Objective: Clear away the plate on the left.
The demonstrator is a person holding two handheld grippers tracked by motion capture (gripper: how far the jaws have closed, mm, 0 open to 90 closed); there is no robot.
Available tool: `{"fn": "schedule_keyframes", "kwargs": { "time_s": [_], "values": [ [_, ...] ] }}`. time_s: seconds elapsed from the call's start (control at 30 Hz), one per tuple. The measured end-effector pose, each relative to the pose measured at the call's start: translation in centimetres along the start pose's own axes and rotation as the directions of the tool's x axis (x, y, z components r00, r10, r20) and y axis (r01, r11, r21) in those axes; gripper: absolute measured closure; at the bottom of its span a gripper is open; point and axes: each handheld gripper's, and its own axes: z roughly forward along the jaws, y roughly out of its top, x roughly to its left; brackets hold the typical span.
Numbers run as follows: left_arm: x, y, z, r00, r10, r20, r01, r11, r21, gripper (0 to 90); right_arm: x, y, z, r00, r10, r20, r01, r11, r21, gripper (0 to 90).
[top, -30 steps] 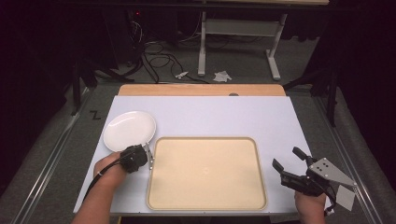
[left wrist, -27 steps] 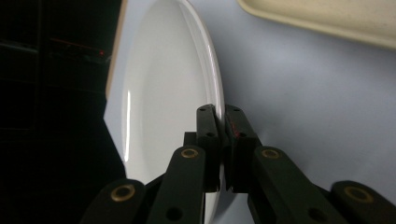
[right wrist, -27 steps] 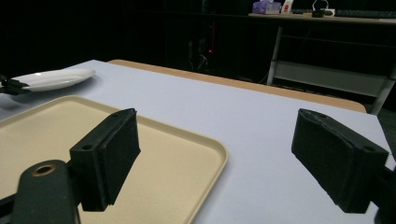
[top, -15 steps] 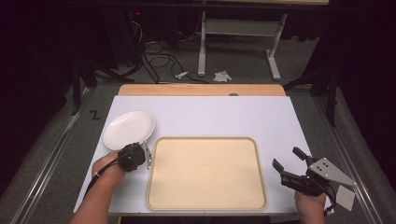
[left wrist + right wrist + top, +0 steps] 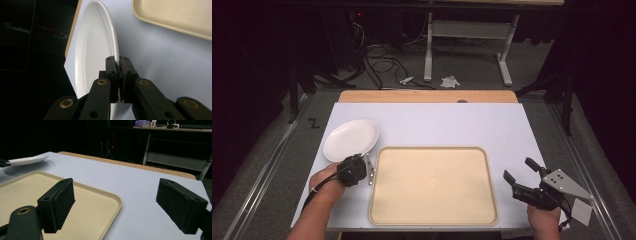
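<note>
Slippage threatened the white plate, at ten o'clock from the tray, since the left gripper clamped only its thin rim, while the right gripper stood apart.

You see the pale lavender surface lit evenly from above, while the room around it stays almost black. The round white ceramic plate shows soft bright streaks of glare along its rim. In the right gripper view the plate throws a faint shadow on the surface, and the near black pads look slightly soft. The high view is a little grainy.
</note>
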Motion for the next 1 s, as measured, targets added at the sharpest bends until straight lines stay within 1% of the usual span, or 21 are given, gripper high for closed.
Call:
{"fn": "schedule_keyframes", "kwargs": {
  "time_s": [0.17, 0.27, 0.57, 0.8, 0.93, 1.0],
  "values": [
    [0.0, 0.2, -0.6, 1.0, 0.005, -0.005, -0.005, 0.9999, -0.016, 87.1, 0.0, 0.0, 0.0, 1.0, -0.004, 0.0, 0.004, 1.0, 0.0, 16.1],
    [0.1, 0.4, -1.1, 0.9999, 0.009, -0.014, -0.009, 0.9996, -0.027, 87.1, 0.0, 0.0, 0.0, 1.0, -0.002, 0.0, 0.002, 1.0, 0.0, 16.1],
    [0.2, 0.5, -2.3, 0.9997, 0.009, -0.024, -0.01, 0.9989, -0.045, 87.1, 0.0, 0.0, -0.1, 1.0, 0.002, 0.001, -0.002, 1.0, 0.0, 16.1],
    [0.2, 0.7, -3.4, 0.9996, -0.008, -0.028, 0.006, 0.9984, -0.056, 87.1, 0.0, 0.1, -0.1, 1.0, -0.003, 0.003, 0.003, 1.0, -0.006, 16.1],
    [0.0, 0.7, -4.2, 0.999, -0.036, -0.026, 0.034, 0.997, -0.07, 87.1, 0.0, 0.1, -0.1, 1.0, -0.005, 0.0, 0.005, 1.0, -0.008, 16.1],
    [-0.2, 0.6, -4.4, 0.9987, -0.043, -0.026, 0.041, 0.9963, -0.076, 87.1, 0.0, 0.1, -0.1, 1.0, -0.007, 0.002, 0.007, 1.0, -0.007, 16.1]
  ]
}}
